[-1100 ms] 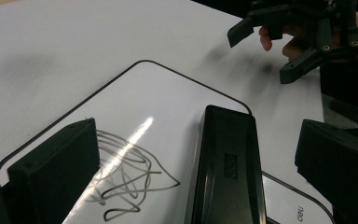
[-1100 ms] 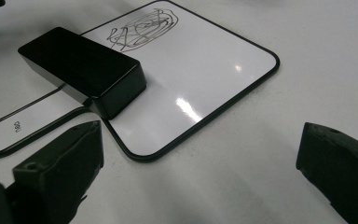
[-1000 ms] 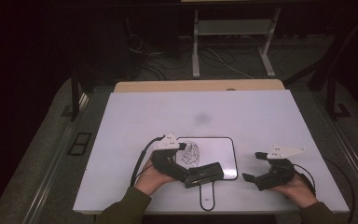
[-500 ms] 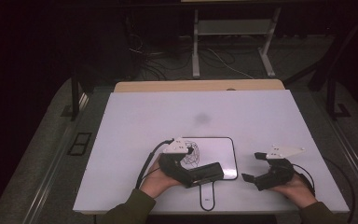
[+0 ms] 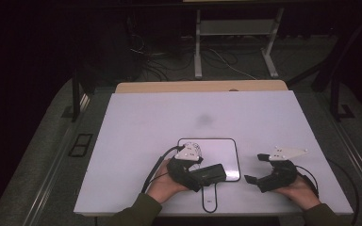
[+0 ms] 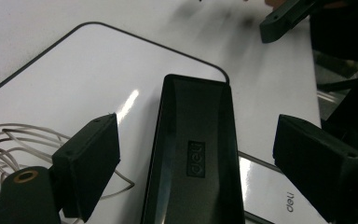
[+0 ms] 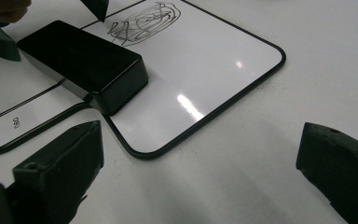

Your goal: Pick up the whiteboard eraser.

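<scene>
Astride the eraser (image 6: 193,158) on the whiteboard's (image 5: 224,155) near edge, left tool (image 5: 202,176) closing, untouching.

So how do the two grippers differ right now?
The left gripper straddles the black eraser on the whiteboard, its jaws just closing in, pads not yet touching; the right gripper rests on the bare table beside the board, jaws wide with nothing between. Both are black and hand-held.
</scene>
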Tool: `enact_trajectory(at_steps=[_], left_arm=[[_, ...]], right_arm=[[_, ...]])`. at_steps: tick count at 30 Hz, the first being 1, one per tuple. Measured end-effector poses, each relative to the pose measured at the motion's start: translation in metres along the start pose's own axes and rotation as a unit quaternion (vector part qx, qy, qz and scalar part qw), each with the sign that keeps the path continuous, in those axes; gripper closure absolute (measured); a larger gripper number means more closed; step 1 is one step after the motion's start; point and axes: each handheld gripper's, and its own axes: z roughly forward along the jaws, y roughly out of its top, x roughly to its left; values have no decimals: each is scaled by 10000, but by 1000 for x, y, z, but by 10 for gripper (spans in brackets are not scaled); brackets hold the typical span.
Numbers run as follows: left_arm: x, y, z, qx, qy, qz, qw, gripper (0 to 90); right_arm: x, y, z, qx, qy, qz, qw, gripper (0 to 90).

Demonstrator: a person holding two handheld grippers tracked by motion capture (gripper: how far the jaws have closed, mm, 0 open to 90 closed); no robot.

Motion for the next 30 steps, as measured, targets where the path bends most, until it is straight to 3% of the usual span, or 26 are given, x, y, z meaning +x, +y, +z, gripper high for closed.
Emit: enact_trajectory(at_steps=[22, 30], left_arm=[[-3, -4, 15, 575, 76, 300, 9979, 285], [-5, -3, 17, 629, 132, 353, 9973, 347]], right_arm=[[0, 0, 1, 39, 10, 1, 10000, 0], [0, 0, 1, 52, 3, 12, 10000, 0]])
